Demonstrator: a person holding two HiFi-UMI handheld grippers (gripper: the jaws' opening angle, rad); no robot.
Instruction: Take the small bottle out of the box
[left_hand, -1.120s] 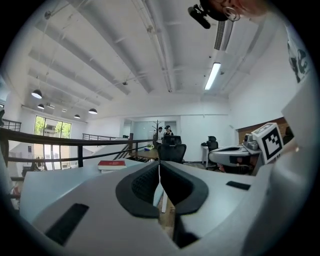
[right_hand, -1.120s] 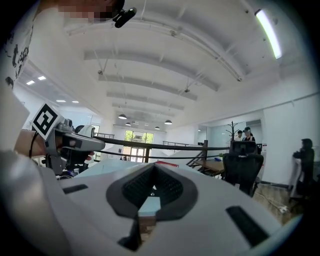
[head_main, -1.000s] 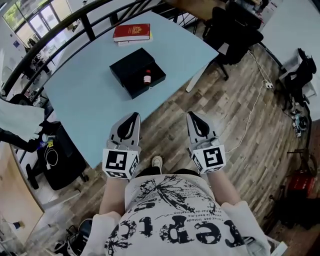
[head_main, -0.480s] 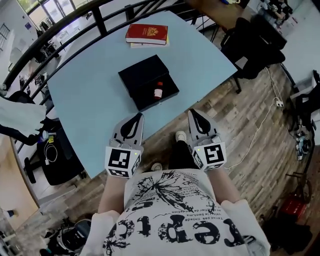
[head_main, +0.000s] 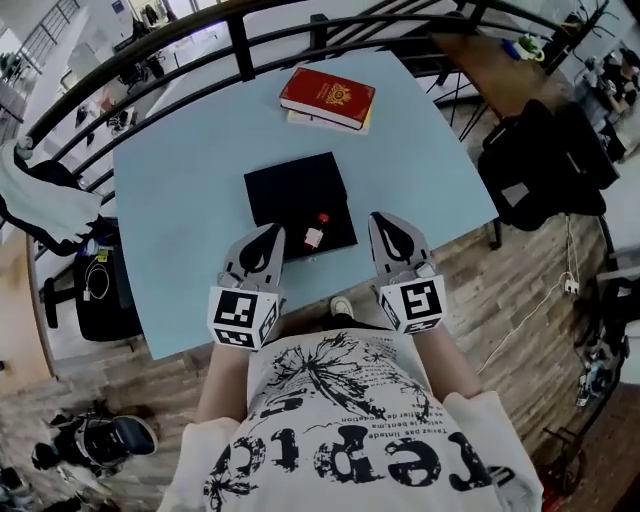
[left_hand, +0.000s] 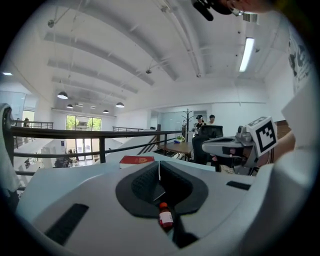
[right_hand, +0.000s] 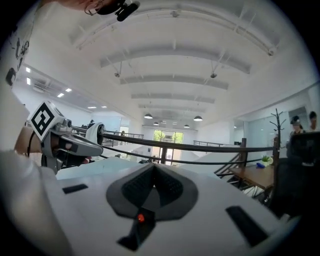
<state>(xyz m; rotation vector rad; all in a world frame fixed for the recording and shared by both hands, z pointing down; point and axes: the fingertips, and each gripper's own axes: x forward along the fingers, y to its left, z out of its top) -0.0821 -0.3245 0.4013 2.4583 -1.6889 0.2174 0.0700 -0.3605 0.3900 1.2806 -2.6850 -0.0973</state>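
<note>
An open black box (head_main: 295, 195) lies on the light blue table (head_main: 180, 200). The small bottle (head_main: 314, 233), red-capped with a white label, rests in the box's near part. My left gripper (head_main: 271, 231) is shut and empty, its tip just left of the box's near corner. My right gripper (head_main: 379, 217) is also shut and empty, a little right of the box. In the left gripper view the bottle (left_hand: 165, 218) shows below the closed jaws. The right gripper view shows only its red cap (right_hand: 140, 217).
A red book (head_main: 328, 96) lies on another book at the table's far side. A black railing (head_main: 240, 45) runs behind the table. A dark chair (head_main: 545, 165) stands to the right, and another chair (head_main: 95, 290) to the left. Wooden floor lies below.
The table and box have come much closer. Both grippers, still shut, now reach over the table's near edge on either side of the box's near end.
</note>
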